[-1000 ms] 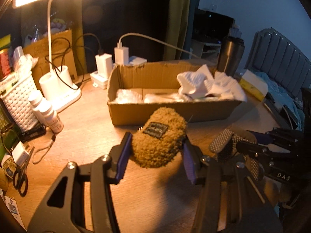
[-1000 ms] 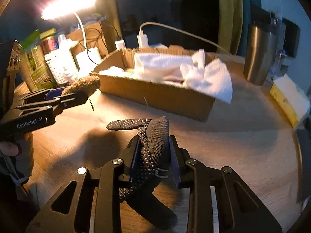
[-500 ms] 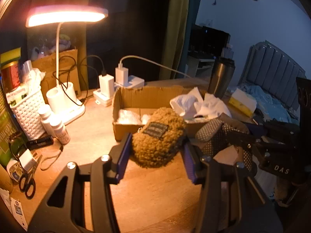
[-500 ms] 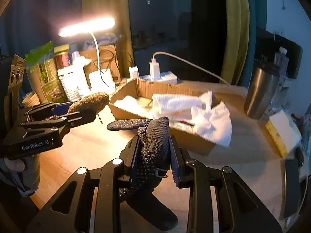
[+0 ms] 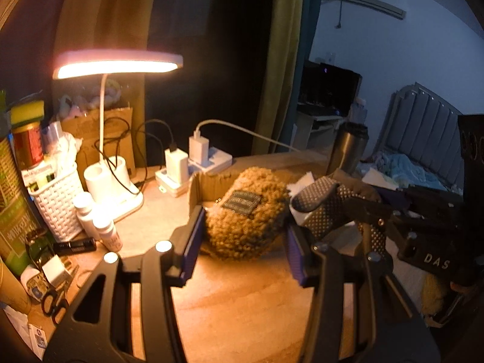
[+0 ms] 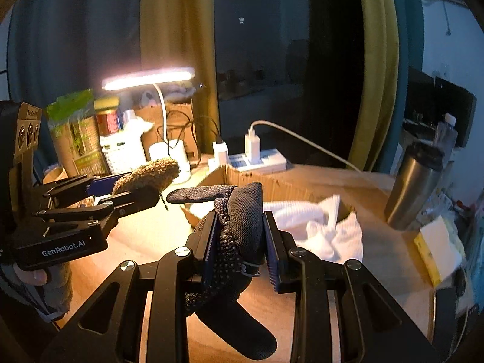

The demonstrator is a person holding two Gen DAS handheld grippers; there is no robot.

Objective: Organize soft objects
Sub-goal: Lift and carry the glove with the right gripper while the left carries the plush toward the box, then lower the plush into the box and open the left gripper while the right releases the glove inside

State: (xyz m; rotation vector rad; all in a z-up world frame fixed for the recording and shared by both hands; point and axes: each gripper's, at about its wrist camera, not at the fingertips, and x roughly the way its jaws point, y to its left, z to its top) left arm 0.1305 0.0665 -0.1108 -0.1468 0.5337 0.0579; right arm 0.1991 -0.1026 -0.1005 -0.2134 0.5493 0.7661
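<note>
A fuzzy brown pouch (image 5: 246, 214) with a dark sewn patch hangs above the wooden desk, and my left gripper (image 5: 242, 239) is shut on it. A dark dotted glove (image 6: 239, 227) is clamped in my right gripper (image 6: 240, 236), its fingers dangling below. In the right wrist view the left gripper (image 6: 142, 192) sits at the left with the pouch (image 6: 148, 175) in it. In the left wrist view the glove (image 5: 326, 208) shows at the right. An open cardboard box (image 6: 257, 186) holding white cloths (image 6: 317, 227) lies beyond both.
A lit desk lamp (image 5: 118, 63), a white basket (image 5: 57, 205), small bottles (image 5: 103, 227), chargers on a power strip (image 5: 193, 163) and scissors (image 5: 53, 302) crowd the desk's left. A steel tumbler (image 6: 417, 181) and a yellow-edged pad (image 6: 435, 248) stand right of the box.
Both grippers have risen with their loads, so the box and desk sit lower and farther in view. The pouch and the glove stay gripped as before.
</note>
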